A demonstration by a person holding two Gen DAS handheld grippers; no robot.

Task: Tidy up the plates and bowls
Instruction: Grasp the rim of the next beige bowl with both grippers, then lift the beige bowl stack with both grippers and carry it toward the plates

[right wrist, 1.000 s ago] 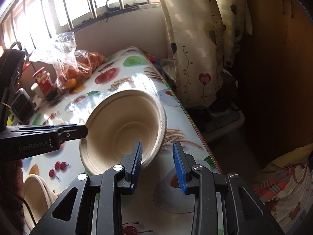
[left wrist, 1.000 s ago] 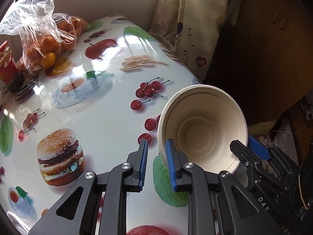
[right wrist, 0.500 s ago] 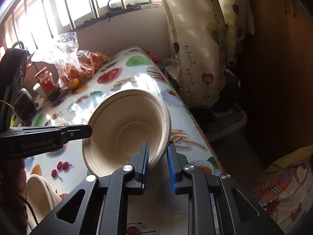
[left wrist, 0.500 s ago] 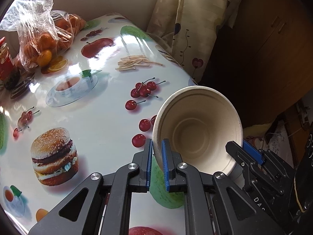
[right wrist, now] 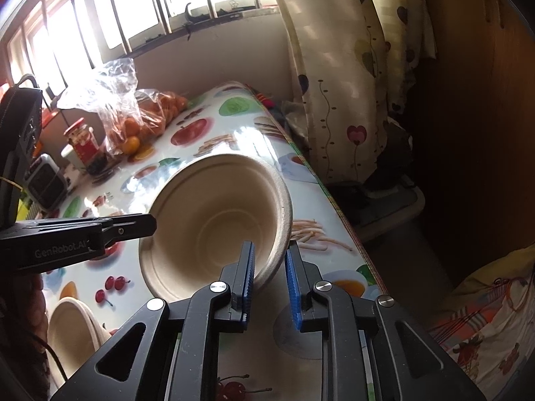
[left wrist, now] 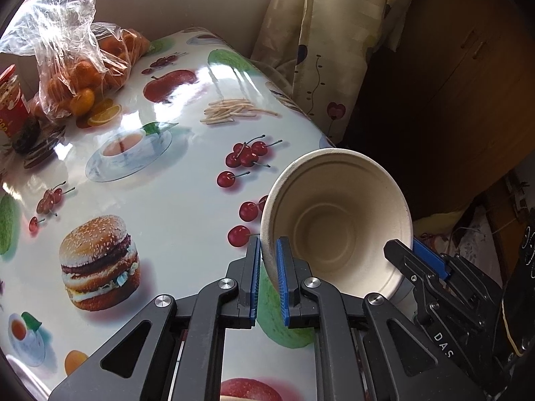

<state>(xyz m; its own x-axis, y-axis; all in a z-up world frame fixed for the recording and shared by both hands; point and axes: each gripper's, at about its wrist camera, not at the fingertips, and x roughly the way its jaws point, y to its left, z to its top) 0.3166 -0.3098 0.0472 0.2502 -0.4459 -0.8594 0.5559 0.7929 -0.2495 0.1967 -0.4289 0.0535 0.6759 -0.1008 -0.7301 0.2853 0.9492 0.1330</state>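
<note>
A beige pulp bowl (left wrist: 337, 224) is held tilted above the printed tablecloth, its inside facing both cameras; it also shows in the right wrist view (right wrist: 214, 224). My left gripper (left wrist: 268, 264) is shut on the bowl's left rim, one blue pad on each side of the wall. My right gripper (right wrist: 270, 267) is shut on the opposite rim and appears at the lower right of the left wrist view (left wrist: 421, 257). The left gripper's finger (right wrist: 127, 230) reaches the bowl from the left in the right wrist view. A second beige bowl (right wrist: 72, 330) sits at the lower left.
A plastic bag of oranges (left wrist: 77, 77) and a red-labelled jar (left wrist: 10, 107) stand at the table's far left. The table's right edge (right wrist: 337, 200) runs beside a curtain (right wrist: 337, 77) and a dark wooden cabinet (left wrist: 468, 67). A small grey device (right wrist: 45, 180) sits left.
Both grippers closed from open onto opposite sides of the bowl's rim. The bowl has shifted slightly with them.
</note>
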